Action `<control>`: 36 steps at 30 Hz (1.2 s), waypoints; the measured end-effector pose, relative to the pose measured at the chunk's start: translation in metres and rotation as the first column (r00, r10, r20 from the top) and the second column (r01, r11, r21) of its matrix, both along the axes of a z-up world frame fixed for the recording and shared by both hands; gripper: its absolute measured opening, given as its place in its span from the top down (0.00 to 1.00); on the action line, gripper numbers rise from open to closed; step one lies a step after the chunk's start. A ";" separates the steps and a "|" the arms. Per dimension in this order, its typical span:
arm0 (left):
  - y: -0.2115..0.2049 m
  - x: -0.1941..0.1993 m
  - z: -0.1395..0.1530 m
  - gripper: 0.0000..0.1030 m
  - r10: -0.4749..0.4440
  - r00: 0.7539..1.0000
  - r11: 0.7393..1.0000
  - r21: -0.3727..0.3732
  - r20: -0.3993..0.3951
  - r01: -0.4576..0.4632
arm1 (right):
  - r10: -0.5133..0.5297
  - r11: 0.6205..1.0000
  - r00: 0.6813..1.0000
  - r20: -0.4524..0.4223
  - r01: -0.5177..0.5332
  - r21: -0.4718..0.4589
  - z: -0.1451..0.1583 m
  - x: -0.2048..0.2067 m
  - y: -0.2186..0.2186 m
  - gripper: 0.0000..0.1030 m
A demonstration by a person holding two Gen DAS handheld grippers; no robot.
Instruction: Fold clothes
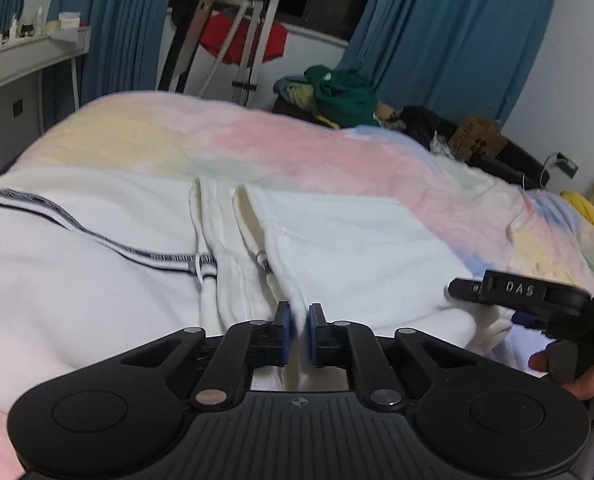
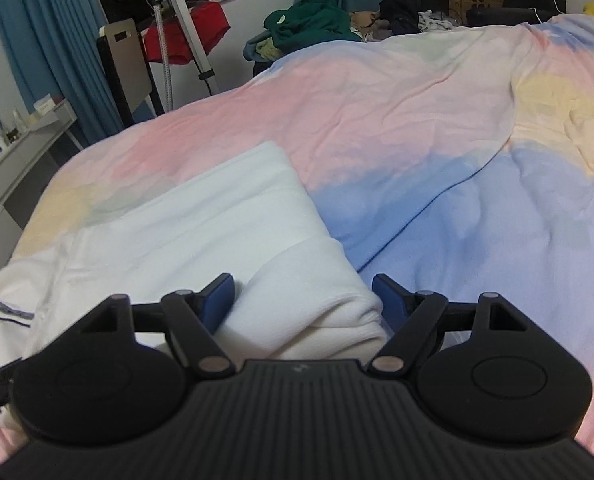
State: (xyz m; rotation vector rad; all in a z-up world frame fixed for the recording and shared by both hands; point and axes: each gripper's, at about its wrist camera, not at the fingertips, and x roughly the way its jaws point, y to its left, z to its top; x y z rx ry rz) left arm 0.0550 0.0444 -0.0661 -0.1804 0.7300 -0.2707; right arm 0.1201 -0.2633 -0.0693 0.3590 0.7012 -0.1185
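— Left wrist view?
— Left hand-held gripper (image 1: pixel 299 320) clamped on a near edge of the white garment (image 1: pixel 117 272), spread on the bed (image 1: pixel 337 152) (long axis running left to right).
— Right wrist view?
— Right hand-held gripper (image 2: pixel 303 300) spread wide, straddling the rolled sleeve end (image 2: pixel 317 308), apparently not yet pinching; sleeve stretching straight ahead, away. Right side nearer that end.
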 end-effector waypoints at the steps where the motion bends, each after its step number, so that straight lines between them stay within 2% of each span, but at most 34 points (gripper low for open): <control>1: 0.001 -0.001 0.002 0.93 0.005 1.000 1.000 -0.003 0.001 -0.005 | -0.001 1.000 1.000 0.011 0.001 0.006 0.002 -0.001 0.000 0.24; 3: 0.004 -0.003 0.006 0.93 0.015 1.000 1.000 -0.009 0.003 -0.015 | 0.008 1.000 0.998 0.059 -0.007 -0.003 0.008 -0.006 0.000 0.24; 6: 0.004 0.005 -0.011 0.92 0.034 0.998 0.999 0.017 -0.051 -0.033 | 0.055 0.998 0.990 0.131 -0.053 -0.022 0.019 -0.012 0.007 0.26; 10: 0.005 0.009 -0.021 0.92 0.037 0.997 0.999 0.033 -0.066 -0.035 | 0.132 0.991 0.972 0.193 -0.126 -0.045 0.030 -0.017 0.018 0.26; 13: 0.003 0.008 -0.021 0.91 0.033 0.998 0.998 0.047 -0.054 -0.031 | 0.205 0.979 0.969 0.134 -0.201 -0.047 0.019 -0.009 0.025 0.26; 18: 0.005 0.006 -0.018 0.86 0.028 0.998 0.999 0.035 -0.051 -0.026 | 0.240 0.967 0.970 0.041 -0.236 -0.098 -0.002 0.003 0.036 0.24; 20: 0.007 0.003 -0.015 0.78 0.027 0.999 0.999 0.029 -0.043 -0.026 | 0.243 0.964 0.970 0.033 -0.237 -0.120 -0.004 0.004 0.038 0.24; 22: 0.010 -0.002 -0.009 0.75 0.036 0.999 0.999 0.021 -0.034 -0.035 | 0.241 0.964 0.970 0.036 -0.235 -0.127 -0.003 0.003 0.039 0.24; 24: 0.015 -0.008 -0.002 0.66 0.053 0.998 0.999 0.009 -0.034 -0.053 | 0.235 0.967 0.971 0.044 -0.228 -0.112 -0.003 0.003 0.036 0.24; 25: 0.017 -0.011 0.001 0.58 0.062 0.998 0.998 0.003 -0.034 -0.061 | 0.231 0.969 0.972 0.048 -0.225 -0.102 -0.003 0.003 0.035 0.24; 26: 0.020 -0.014 0.005 0.44 0.070 0.997 0.998 -0.003 -0.033 -0.070 | 0.227 0.970 0.972 0.051 -0.222 -0.094 -0.002 0.003 0.034 0.25; 28: 0.028 -0.021 0.012 0.32 0.094 0.995 0.995 -0.014 -0.035 -0.094 | 0.222 0.973 0.973 0.058 -0.217 -0.081 -0.001 0.003 0.033 0.25; 30: 0.040 -0.027 0.019 0.26 0.129 0.991 0.991 -0.024 -0.039 -0.130 | 0.220 0.973 0.974 0.061 -0.215 -0.081 0.000 0.002 0.033 0.25; 31: 0.049 -0.030 0.023 0.21 0.153 0.987 0.987 -0.032 -0.046 -0.155 | 0.219 0.973 0.974 0.062 -0.214 -0.083 0.000 0.002 0.034 0.25; 33: 0.069 -0.032 0.027 0.18 0.213 0.974 0.975 -0.051 -0.078 -0.217 | 0.219 0.973 0.974 0.065 -0.213 -0.092 0.001 0.001 0.036 0.24; 36: 0.107 -0.034 0.027 0.15 0.319 0.934 0.936 -0.100 -0.161 -0.337 | 0.216 0.973 0.974 0.062 -0.209 -0.098 0.001 0.001 0.038 0.25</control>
